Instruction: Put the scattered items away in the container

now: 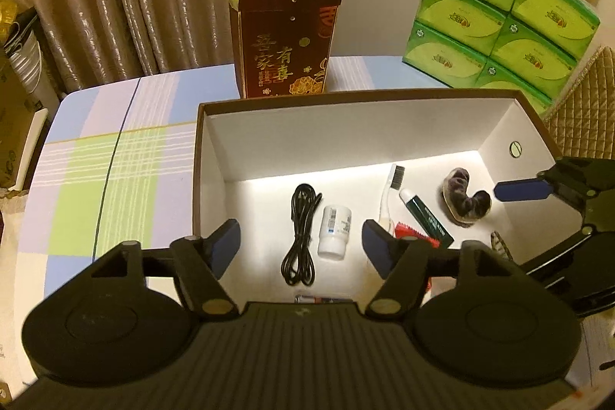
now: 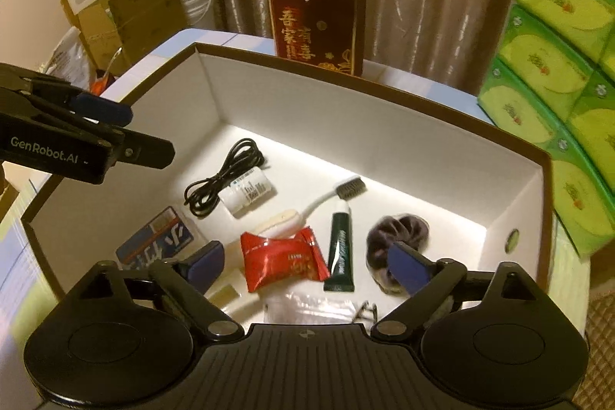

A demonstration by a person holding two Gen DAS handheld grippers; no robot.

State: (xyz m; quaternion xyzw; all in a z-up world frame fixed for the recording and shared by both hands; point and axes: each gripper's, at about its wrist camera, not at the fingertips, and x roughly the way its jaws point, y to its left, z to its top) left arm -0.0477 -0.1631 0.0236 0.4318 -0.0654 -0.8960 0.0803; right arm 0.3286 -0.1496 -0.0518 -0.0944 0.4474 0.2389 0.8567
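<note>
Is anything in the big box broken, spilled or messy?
Nothing looks broken or spilled. The white-lined brown cardboard box just holds loose things at mixed angles: a coiled black cable, a white toothbrush, a red snack packet.

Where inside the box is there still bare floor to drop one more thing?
Bare floor runs along the box's far wall, behind the cable and toothbrush, and in the far right corner past the scrunchie. The near middle around the red packet is crowded.
</note>
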